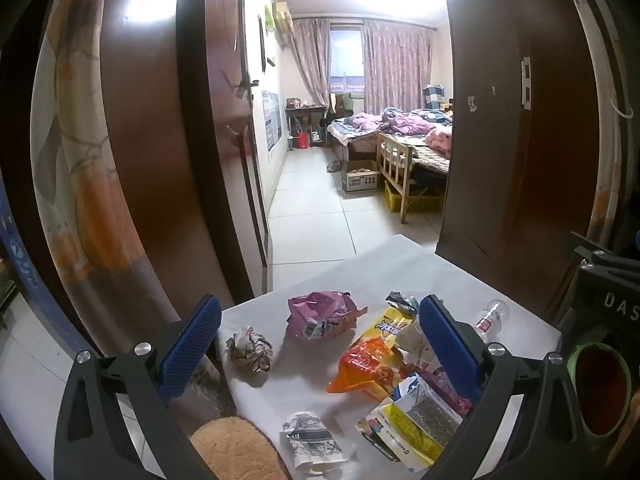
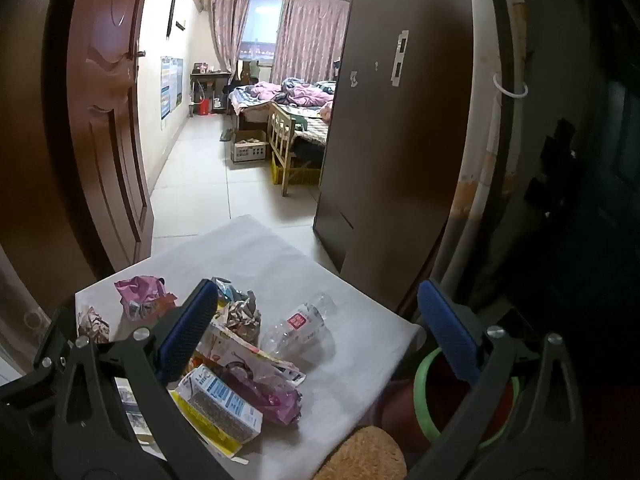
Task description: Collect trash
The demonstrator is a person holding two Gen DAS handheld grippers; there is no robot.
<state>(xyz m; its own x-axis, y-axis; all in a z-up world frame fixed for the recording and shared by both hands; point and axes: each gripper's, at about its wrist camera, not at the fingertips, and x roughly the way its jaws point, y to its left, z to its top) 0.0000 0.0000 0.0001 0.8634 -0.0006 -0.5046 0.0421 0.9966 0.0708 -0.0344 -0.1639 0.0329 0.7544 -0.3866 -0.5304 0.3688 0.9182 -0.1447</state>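
Trash lies on a small white table (image 1: 304, 384): a crumpled paper ball (image 1: 250, 349), a purple wrapper (image 1: 322, 314), an orange snack bag (image 1: 366, 364), a flattened white wrapper (image 1: 310, 440), a carton (image 1: 416, 412) and a clear plastic bottle (image 1: 490, 316). My left gripper (image 1: 316, 344) is open and empty, above the near part of the table. In the right wrist view the bottle (image 2: 300, 324), carton (image 2: 224, 404) and purple wrapper (image 2: 142, 296) show. My right gripper (image 2: 320, 332) is open and empty, above the bottle. A green-rimmed bin (image 2: 448, 396) stands at the table's right edge.
The table (image 2: 248, 248) stands in a doorway between an open brown door (image 2: 108, 120) and a dark wardrobe (image 2: 396, 140). Beyond it is tiled floor (image 1: 312, 208), a bed (image 1: 400, 128) and a cardboard box (image 1: 360, 176). A tan fuzzy object (image 1: 236, 448) is at the near edge.
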